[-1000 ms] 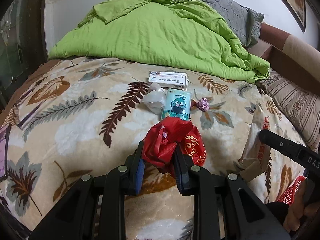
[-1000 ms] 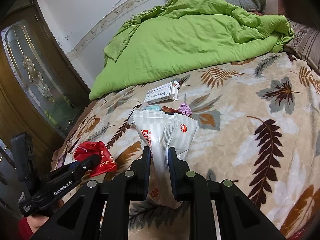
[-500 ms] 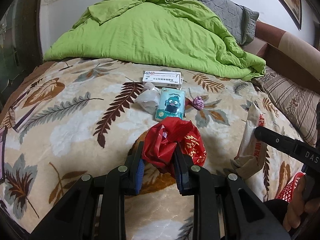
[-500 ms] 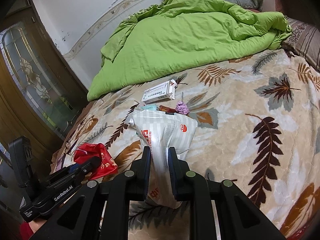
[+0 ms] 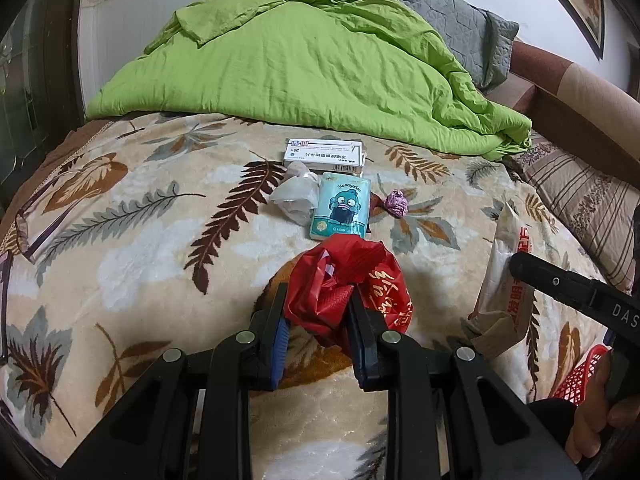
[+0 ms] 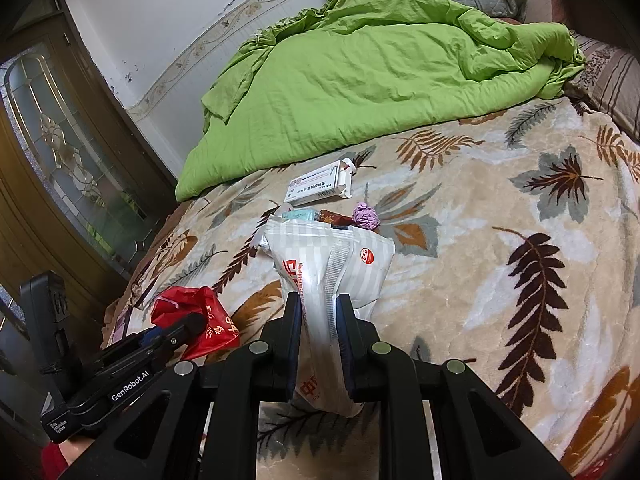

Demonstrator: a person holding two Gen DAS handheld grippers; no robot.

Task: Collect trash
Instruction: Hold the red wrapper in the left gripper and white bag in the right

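Broadly, a beige plush bedspread printed with brown and grey leaves (image 5: 120, 248) is seen across both views, and a crumpled lime-green quilt (image 5: 304, 72) is heaped over its far part, toward twelve o'clock. A grey quilted pillow (image 5: 452, 12) is propped behind the quilt at one o'clock.

A long white foil snack wrapper with red print (image 6: 328, 272) is pinched by the right gripper (image 6: 319, 308), whose jaws are pressed together on its creased middle; in the left wrist view the same wrapper is seen at three o'clock. A crumpled red plastic bag with gold lettering (image 5: 344, 280) is clamped between the narrowly set jaws of the left gripper (image 5: 318, 300), just above the bedspread.

Beyond the bag, toward twelve o'clock, the loose trash is clustered: a white rectangular medicine box (image 5: 325, 153) lies farthest, a teal cartoon-printed tissue packet (image 5: 342, 211) lies nearer, touched at nine o'clock by a clear crumpled plastic film (image 5: 294, 198). A small purple crumpled foil ball (image 5: 396, 203) is set just beside the packet at three o'clock.
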